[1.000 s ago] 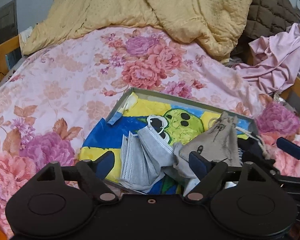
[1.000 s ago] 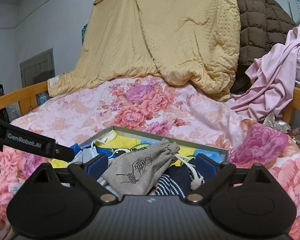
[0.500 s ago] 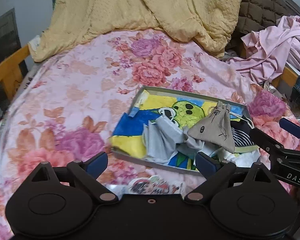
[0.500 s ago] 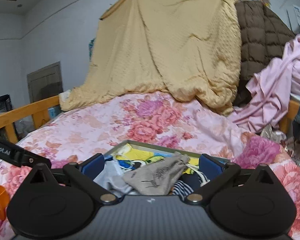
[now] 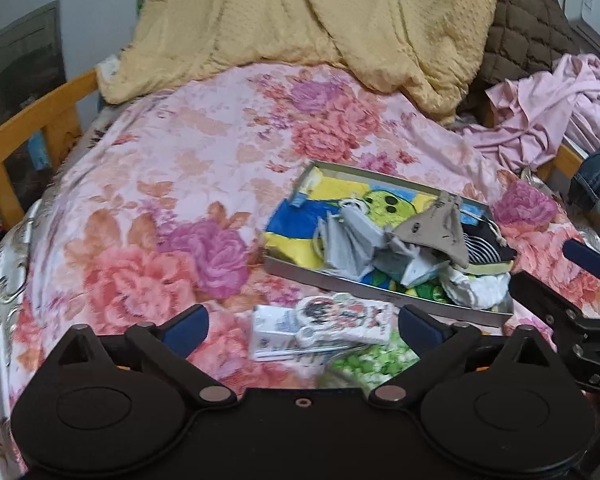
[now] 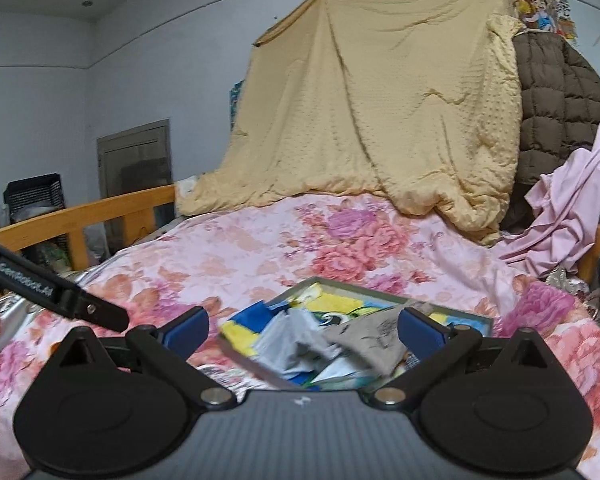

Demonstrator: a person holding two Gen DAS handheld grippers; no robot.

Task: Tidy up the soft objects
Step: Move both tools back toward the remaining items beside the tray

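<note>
Left gripper (image 5: pixel 302 324): jaws spread, just widened, nothing gripped. Right gripper (image 6: pixel 302 328): jaws parted, nothing gripped. Beyond both, the tray (image 5: pixel 380 286) is set on the bedspread (image 5: pixel 160 184); masks (image 5: pixel 350 240) and pouch (image 5: pixel 440 230) are heaped inside, nearer the right gripper.

White lettering reading "GenRobot.AI" runs along the black arm of the left tongs (image 6: pixel 60 294), seen at the left edge of the right wrist view. In the left wrist view, the black body of the right tongs (image 5: pixel 580 344) shows white capitals "AS" at the frame's right edge, the rest cut off. A dark printed mark on the grey drawstring pouch (image 5: pixel 440 228) is too blurred to read.
</note>
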